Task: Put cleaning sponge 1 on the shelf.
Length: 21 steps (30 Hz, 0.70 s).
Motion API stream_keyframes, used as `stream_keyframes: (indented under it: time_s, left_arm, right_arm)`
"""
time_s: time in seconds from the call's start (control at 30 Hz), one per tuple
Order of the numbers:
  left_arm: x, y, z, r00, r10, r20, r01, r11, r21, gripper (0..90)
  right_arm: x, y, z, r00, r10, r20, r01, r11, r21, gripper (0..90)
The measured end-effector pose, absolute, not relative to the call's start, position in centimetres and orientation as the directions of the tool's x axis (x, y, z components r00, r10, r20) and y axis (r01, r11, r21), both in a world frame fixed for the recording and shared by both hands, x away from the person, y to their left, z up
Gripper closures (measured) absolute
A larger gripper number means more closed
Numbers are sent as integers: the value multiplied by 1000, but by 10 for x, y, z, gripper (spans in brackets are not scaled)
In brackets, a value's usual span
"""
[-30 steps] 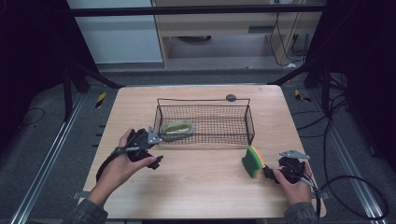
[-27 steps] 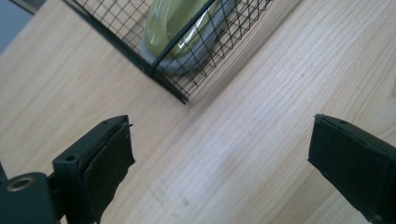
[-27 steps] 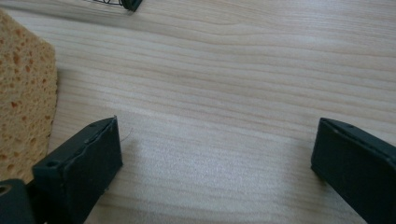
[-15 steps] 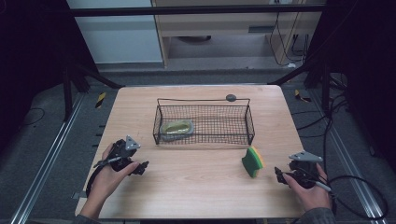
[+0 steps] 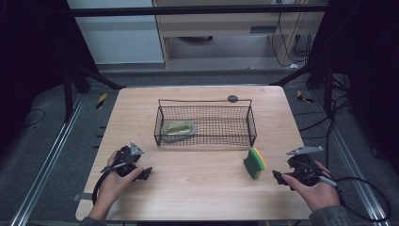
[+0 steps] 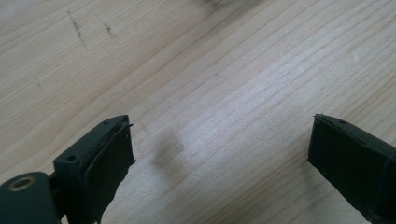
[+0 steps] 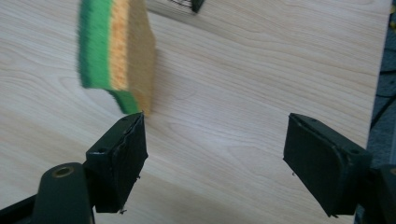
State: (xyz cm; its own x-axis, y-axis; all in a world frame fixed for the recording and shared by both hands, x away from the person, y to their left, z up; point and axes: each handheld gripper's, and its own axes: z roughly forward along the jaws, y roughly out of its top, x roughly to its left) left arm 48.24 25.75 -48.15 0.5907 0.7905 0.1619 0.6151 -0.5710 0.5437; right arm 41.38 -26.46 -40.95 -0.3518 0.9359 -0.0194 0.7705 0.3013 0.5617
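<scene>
Nearest the person, the left claw [image 5: 147, 173] hangs low over the bare front-left part of the pale wooden worktop [image 5: 202, 193]. Its own view shows its two black jaws standing wide apart with only wood grain between them, so it holds nothing.

On the other side, the right claw [image 5: 277, 177] sits near the front-right edge, also empty. Its jaws have just been closing a little, yet a broad gap remains and nothing lies between them. Just ahead of it, and apart from it, the green-and-yellow rectangular sponge [image 5: 255, 163] stands on its edge on the worktop. In the right claw's own view the sponge [image 7: 114, 51] appears a little beyond the left jaw, blurred, not touching either pad.

Farther back, at the middle of the worktop, stands the black wire mesh basket [image 5: 251, 123]. In its left end lies a grey oval dish with a yellowish inside [image 5: 179, 129]. A small dark round object [image 5: 232, 98] rests just behind the basket's far rim.

Judged from how things lie, the work looks like loading the basket. The dish is already inside, so that part appears done. The sponge is outside, in front of the basket's right corner, ungripped. What seems left is to grasp it with the right claw, carry it over the rim, and release it within.
</scene>
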Motion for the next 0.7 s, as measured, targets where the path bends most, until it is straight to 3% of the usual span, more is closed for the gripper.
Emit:
stream_keyframes:
  time_s: [0.3, 0.7]
  left_arm:
    - [482, 257, -487, 582, 802, 130, 631, -547, 550, 56]
    - [482, 258, -491, 574, 813, 103, 636, -521, 570, 46]
  right_arm:
    - [425, -245, -383, -391, 920, -11, 793, 343, 504, 240]
    - [457, -223, -384, -383, 922, 61, 837, 319, 444, 278]
